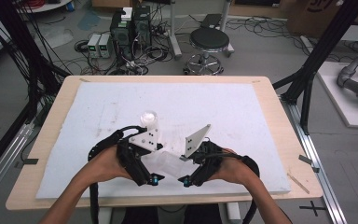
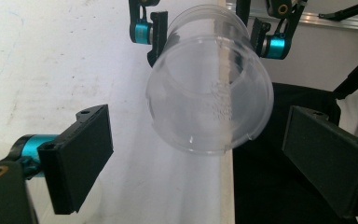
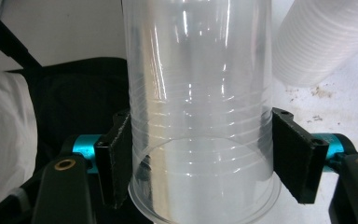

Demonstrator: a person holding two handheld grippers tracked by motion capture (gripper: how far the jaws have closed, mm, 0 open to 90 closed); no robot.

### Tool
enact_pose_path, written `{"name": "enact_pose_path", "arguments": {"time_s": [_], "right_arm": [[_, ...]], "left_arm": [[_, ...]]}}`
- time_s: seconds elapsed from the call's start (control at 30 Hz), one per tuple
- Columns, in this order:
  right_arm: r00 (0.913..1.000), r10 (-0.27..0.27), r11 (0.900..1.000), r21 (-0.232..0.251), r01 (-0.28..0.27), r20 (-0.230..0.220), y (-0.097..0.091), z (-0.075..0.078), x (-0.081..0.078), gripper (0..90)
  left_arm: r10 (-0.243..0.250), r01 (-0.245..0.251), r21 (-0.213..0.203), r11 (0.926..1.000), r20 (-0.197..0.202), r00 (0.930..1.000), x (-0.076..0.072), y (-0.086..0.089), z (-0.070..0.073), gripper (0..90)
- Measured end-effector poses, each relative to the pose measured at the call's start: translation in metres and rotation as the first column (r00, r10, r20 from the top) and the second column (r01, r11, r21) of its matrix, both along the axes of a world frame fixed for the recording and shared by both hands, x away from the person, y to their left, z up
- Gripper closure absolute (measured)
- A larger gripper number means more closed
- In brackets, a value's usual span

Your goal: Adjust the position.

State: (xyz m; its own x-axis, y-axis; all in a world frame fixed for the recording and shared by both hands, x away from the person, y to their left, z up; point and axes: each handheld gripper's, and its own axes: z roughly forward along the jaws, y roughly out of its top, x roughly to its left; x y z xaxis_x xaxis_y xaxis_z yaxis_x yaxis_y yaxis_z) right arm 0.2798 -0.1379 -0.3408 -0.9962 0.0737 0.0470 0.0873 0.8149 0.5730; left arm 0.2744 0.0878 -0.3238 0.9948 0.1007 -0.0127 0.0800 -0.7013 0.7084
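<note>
White foam sheet [image 1: 223, 112] covering the wooden worktop [image 1: 279, 140], black round stool [image 1: 209, 39] behind it, computer towers [image 1: 131, 25], tangled cables [image 1: 144, 60] on grey floor [image 1: 261, 56]

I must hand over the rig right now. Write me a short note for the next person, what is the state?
Right tool: shut on the clear plastic cup, held above the near edge of the white foam mat.
Left tool: open, jaws on either side of the cup's base, not touching.
Stack of clear cups: lies on the mat, beside the left tool.
Done: one cup is apart from the stack.
Left: probably set it down; the place is unclear.
</note>
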Motion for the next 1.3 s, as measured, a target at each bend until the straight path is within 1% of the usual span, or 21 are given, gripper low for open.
{"name": "enact_pose_path", "arguments": {"time_s": [0.07,0.1,0.13,0.23,0.3,0.33,0.37,0.4,0.47,0.5,0.57,0.63,0.7,0.77,0.87,0.9,0.93,0.97,1.03,1.23,1.3], "right_arm": [[1.0,0.002,0.9999,-0.012,-0.002,-0.003,0.001,0.0,0.0,30.1],[1.0,0.008,0.9997,-0.025,-0.009,-0.004,0.003,0.0,0.0,30.1],[1.0,0.008,0.9997,-0.025,-0.009,-0.004,0.003,0.0,0.0,30.1],[0.9999,0.014,0.9984,-0.054,-0.015,-0.002,0.005,0.002,0.0,30.2],[0.9998,0.021,0.9982,-0.056,-0.021,0.004,0.006,0.001,0.001,30.1],[0.9995,0.029,0.9972,-0.069,-0.029,0.008,0.008,0.002,0.001,30.2],[0.9995,0.029,0.9972,-0.069,-0.029,0.008,0.008,0.002,0.001,30.2],[0.9998,0.019,0.9963,-0.084,-0.019,-0.004,0.009,0.003,-0.001,30.2],[0.9997,0.023,0.9952,-0.095,-0.022,0.005,0.011,0.003,-0.001,30.2],[0.9996,0.027,0.995,-0.097,-0.026,0.004,0.011,0.003,-0.001,30.1],[0.9997,0.025,0.9951,-0.096,-0.025,0.003,0.012,0.004,-0.001,30.2],[0.9996,0.027,0.9951,-0.095,-0.027,0.004,0.013,0.004,-0.001,30.2],[0.9994,0.033,0.9943,-0.101,-0.033,0.003,0.015,0.003,-0.001,30.2],[0.9994,0.034,0.9944,-0.1,-0.033,0.006,0.016,0.003,-0.001,30.1],[0.9993,0.038,0.9943,-0.1,-0.037,0.004,0.017,0.002,0.0,30.2],[0.9991,0.041,0.9938,-0.104,-0.041,0.006,0.018,0.002,0.0,30.1],[0.9991,0.041,0.9938,-0.104,-0.041,0.006,0.018,0.002,0.0,30.2],[0.9991,0.043,0.9938,-0.103,-0.042,0.003,0.019,0.002,0.0,30.2],[0.999,0.044,0.9937,-0.103,-0.044,0.002,0.019,0.001,0.0,30.2],[0.9992,0.04,0.9937,-0.104,-0.04,0.004,0.018,0.0,0.001,30.1],[0.9986,0.051,0.9946,-0.089,-0.052,-0.015,0.016,-0.002,0.001,24.5]], "left_arm": [[-0.003,0.004,0.011,0.9999,-0.008,1.0,0.001,-0.002,-0.001,8.5],[-0.003,0.003,0.032,0.9995,-0.015,0.9999,0.002,-0.004,-0.003,9.2],[-0.003,0.003,0.032,0.9995,-0.015,0.9999,0.002,-0.004,-0.003,9.4],[-0.006,0.007,0.066,0.9978,-0.018,0.9998,0.002,-0.008,-0.004,9.7],[-0.01,0.011,0.075,0.9971,-0.022,0.9997,0.002,-0.011,-0.005,9.8],[-0.013,0.015,0.081,0.9966,-0.022,0.9997,0.003,-0.012,-0.004,11.0],[-0.016,0.018,0.09,0.9958,-0.021,0.9996,0.003,-0.013,-0.005,11.0],[-0.019,0.021,0.098,0.995,-0.019,0.9996,0.002,-0.014,-0.005,11.8],[-0.034,0.034,0.098,0.9946,-0.01,0.9994,0.002,-0.015,-0.005,13.8],[-0.04,0.041,0.09,0.9951,-0.019,0.999,0.001,-0.015,-0.005,15.5],[-0.049,0.05,0.087,0.995,-0.016,0.9987,0.002,-0.016,-0.005,20.5],[-0.049,0.051,0.099,0.9938,-0.019,0.9986,0.002,-0.016,-0.006,20.6],[-0.049,0.052,0.099,0.9938,-0.025,0.9985,0.003,-0.016,-0.006,26.3],[-0.059,0.062,0.095,0.9935,-0.032,0.9977,0.003,-0.016,-0.006,27.5],[-0.077,0.08,0.107,0.9911,-0.033,0.9965,0.003,-0.018,-0.008,29.9],[-0.08,0.083,0.101,0.9914,-0.039,0.9961,0.002,-0.019,-0.009,32.5],[-0.087,0.09,0.11,0.9899,-0.034,0.9956,0.003,-0.019,-0.009,32.5],[-0.088,0.091,0.111,0.9897,-0.032,0.9956,0.003,-0.019,-0.009,36.9],[-0.084,0.087,0.109,0.9901,-0.034,0.9959,0.003,-0.019,-0.009,39.7],[-0.083,0.086,0.103,0.9909,-0.033,0.996,0.004,-0.02,-0.011,41.4],[-0.083,0.086,0.097,0.9915,-0.035,0.9959,0.003,-0.02,-0.011,41.6]]}}
